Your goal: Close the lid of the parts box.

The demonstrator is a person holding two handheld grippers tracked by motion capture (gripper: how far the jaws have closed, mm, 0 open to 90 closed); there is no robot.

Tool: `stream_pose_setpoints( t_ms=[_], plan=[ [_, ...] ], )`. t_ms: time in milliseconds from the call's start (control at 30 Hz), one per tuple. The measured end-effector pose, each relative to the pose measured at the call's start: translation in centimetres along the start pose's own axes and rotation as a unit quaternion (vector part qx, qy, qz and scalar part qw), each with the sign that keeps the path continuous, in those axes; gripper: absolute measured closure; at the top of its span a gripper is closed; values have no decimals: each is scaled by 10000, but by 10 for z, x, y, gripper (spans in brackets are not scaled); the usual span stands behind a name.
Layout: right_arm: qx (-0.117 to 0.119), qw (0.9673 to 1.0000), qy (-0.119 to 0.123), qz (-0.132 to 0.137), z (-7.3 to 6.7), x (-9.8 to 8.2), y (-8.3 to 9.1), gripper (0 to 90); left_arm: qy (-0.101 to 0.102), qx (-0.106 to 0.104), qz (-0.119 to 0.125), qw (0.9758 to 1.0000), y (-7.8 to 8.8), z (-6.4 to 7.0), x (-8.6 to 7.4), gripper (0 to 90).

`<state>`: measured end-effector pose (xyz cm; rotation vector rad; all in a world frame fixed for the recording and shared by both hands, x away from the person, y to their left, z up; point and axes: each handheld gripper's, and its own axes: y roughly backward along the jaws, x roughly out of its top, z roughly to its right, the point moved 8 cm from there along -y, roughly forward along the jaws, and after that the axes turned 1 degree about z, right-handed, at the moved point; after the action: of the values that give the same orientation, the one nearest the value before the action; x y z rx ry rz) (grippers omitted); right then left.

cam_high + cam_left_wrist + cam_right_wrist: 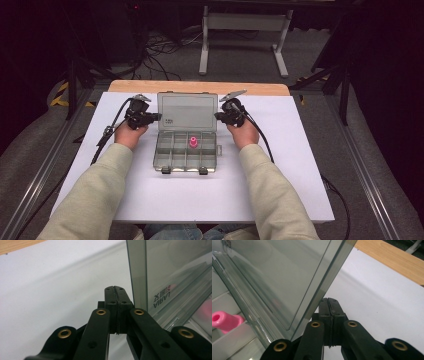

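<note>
A clear grey plastic organizer box point(172, 159) sits mid-table with its lid point(187, 111) standing open. A small pink spool-shaped piece point(193, 143) stands in one of the middle compartments; it also shows as the pink piece point(225, 320) through the box wall. My left gripper point(158, 117) is shut, its tips right beside the lid's left edge point(137, 275). My right gripper point(217, 116) is shut too, its tips against or just beside the lid's right edge point(329, 282). Nothing is between either pair of jaws point(114, 288) point(329, 300).
The box rests on a white sheet point(150, 200) covering a wooden table point(200, 87). A white stand frame point(245, 30) and cables point(160, 50) lie on the floor beyond the table. Sleeved forearms point(100, 190) reach in from the bottom.
</note>
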<state>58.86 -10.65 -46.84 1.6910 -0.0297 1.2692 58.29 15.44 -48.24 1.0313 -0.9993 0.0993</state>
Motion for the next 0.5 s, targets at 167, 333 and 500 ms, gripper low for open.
stream_pose_setpoints(
  t_ms=[167,333,500],
  plan=[
    [17,10000,39,82,-2,3,4,900,-56,-6,72,10000,4,2,2,900],
    [36,9999,65,143,-3,5,8,900,-92,-31,127,9999,6,4,4,900],
    [103,9995,95,273,-6,9,14,900,-175,-56,217,9996,11,6,7,900]
  ],
)
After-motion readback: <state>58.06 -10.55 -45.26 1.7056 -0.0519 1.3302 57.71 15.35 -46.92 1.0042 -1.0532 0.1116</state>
